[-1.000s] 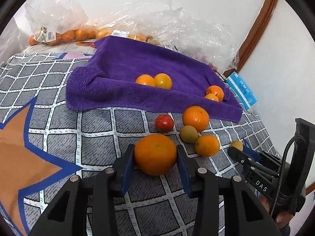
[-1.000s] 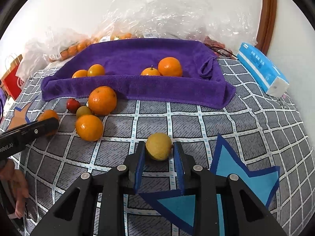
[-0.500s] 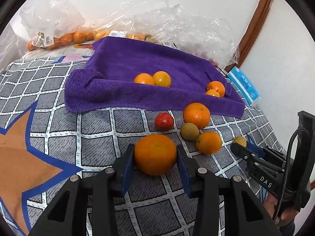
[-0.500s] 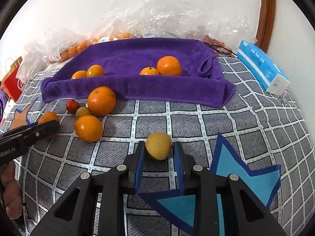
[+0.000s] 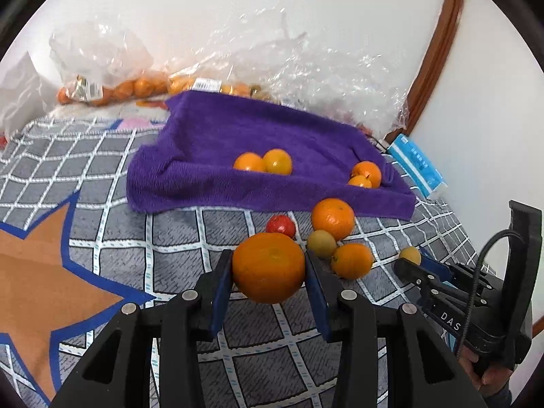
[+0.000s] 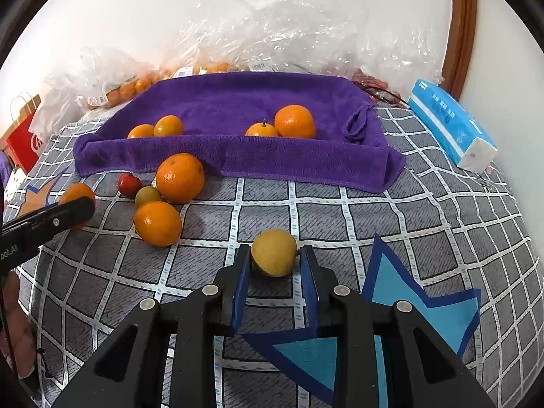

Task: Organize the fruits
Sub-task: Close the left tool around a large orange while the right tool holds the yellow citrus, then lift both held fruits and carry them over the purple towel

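My left gripper (image 5: 268,272) is shut on a large orange (image 5: 268,267) and holds it above the checked cloth. My right gripper (image 6: 274,258) is shut on a small yellow fruit (image 6: 273,252). A purple towel (image 5: 238,136) lies at the back with two pairs of oranges (image 5: 263,162) (image 5: 366,174) on it. In front of the towel lie an orange (image 5: 333,218), a red fruit (image 5: 280,226), a green-yellow fruit (image 5: 321,243) and a smaller orange (image 5: 352,260). The towel (image 6: 238,105) and the loose group (image 6: 158,222) also show in the right wrist view.
Clear plastic bags of oranges (image 5: 112,88) and crumpled wrap (image 6: 272,34) stand against the back wall. A blue tissue pack (image 6: 450,129) lies at the right. A red paper bag (image 6: 22,136) stands at the far left. The right gripper's body (image 5: 476,299) is close on the left gripper's right.
Both grippers have moved forward towards the towel with their fruit still held. The left gripper has lifted its orange off the cloth. The loose fruits have not moved.
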